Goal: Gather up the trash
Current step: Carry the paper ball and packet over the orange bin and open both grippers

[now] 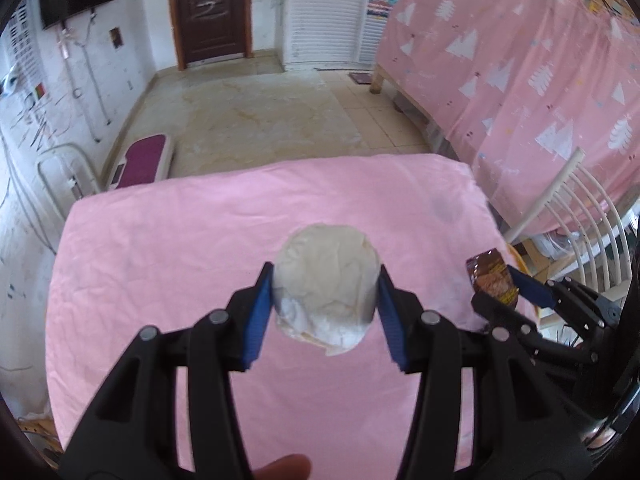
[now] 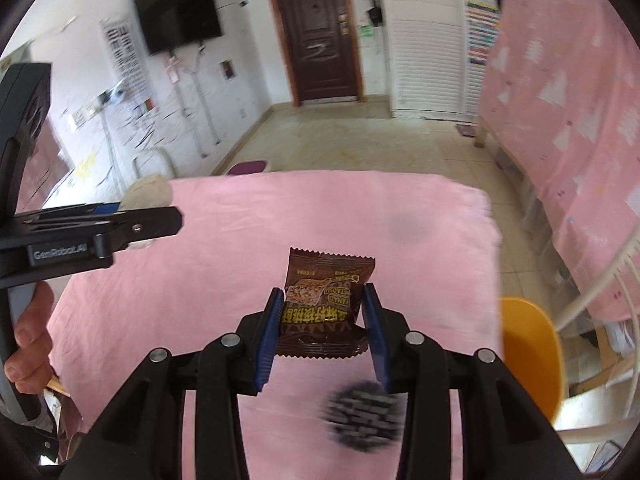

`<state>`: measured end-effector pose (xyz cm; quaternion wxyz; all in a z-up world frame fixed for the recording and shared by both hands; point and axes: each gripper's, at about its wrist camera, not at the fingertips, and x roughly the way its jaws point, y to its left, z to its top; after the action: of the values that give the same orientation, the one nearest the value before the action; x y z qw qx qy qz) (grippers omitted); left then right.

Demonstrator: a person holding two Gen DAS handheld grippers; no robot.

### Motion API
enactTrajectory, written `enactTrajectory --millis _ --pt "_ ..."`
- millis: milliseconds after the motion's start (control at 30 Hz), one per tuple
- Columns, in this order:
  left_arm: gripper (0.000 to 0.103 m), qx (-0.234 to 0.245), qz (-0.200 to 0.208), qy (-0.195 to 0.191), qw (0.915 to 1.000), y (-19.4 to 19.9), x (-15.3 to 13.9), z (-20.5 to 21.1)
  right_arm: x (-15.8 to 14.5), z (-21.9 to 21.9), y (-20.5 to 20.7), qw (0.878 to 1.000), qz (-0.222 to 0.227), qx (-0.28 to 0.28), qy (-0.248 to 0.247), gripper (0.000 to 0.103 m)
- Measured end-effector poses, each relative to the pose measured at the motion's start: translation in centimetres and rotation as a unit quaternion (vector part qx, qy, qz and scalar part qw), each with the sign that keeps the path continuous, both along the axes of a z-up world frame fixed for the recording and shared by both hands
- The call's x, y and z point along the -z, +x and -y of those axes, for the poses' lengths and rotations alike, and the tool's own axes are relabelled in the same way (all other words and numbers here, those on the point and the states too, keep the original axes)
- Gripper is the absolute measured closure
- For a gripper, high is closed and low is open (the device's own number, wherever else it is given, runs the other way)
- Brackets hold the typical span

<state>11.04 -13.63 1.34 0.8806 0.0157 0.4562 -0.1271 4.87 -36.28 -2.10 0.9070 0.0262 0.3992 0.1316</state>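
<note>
In the left wrist view, the left gripper (image 1: 326, 300) pinches a crumpled ball of white paper (image 1: 327, 288) between its blue pads (image 1: 262, 312), one pad pressed on each side of the ball. The ball hangs above a table covered in a pink cloth (image 1: 160, 264), clear of the surface. At the right edge of the table the right gripper (image 1: 500, 284) comes in from the right, and a brown snack wrapper (image 1: 490, 276) sits between its fingers. A fingertip (image 1: 284, 466) shows at the near edge. Beyond the table lie a beige tiled floor (image 1: 256, 120), a dark brown door (image 1: 210, 8) in the far wall, and a pink patterned sheet (image 1: 520, 72) hanging on the right.

In the right wrist view, the right gripper (image 2: 324, 320) clamps the brown snack wrapper (image 2: 324, 304) by its sides, with yellow print and a picture on its face; the wrapper is held above the pink cloth (image 2: 200, 300). A blurred dark object with a pale pattern (image 2: 364, 416) lies on the cloth near the right finger. At the left, the left gripper (image 2: 132, 216) reaches in with the paper ball (image 2: 150, 192) at its tip, and a hand (image 2: 30, 340) wraps its handle. A yellow chair seat (image 2: 528, 352) stands just right of the table.
</note>
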Motion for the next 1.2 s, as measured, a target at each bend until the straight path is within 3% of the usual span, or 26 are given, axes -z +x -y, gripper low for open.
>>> enactTrajectory --millis 333,467,767,1200 --pt "0.056 0.062 -0.01 0.008 0.998 -0.6 0.2 9.7 0.9 12.6 -2.5 0.995 0.005 0.1 0.023 0.074" --pt "0.056 0.082 -0.011 0.016 0.9965 -0.9 0.4 12.6 1.9 15.8 -2.6 0.992 0.001 0.121 0.028 0.074" --pt "0.056 0.106 -0.025 0.019 0.9939 0.3 1.1 18.3 4.8 19.4 -0.4 0.988 -0.023 0.146 0.043 0.074" --pt "0.055 0.153 -0.055 0.008 0.9867 0.7 3.4 25.4 8.3 20.9 0.8 0.987 -0.061 0.133 0.062 0.071"
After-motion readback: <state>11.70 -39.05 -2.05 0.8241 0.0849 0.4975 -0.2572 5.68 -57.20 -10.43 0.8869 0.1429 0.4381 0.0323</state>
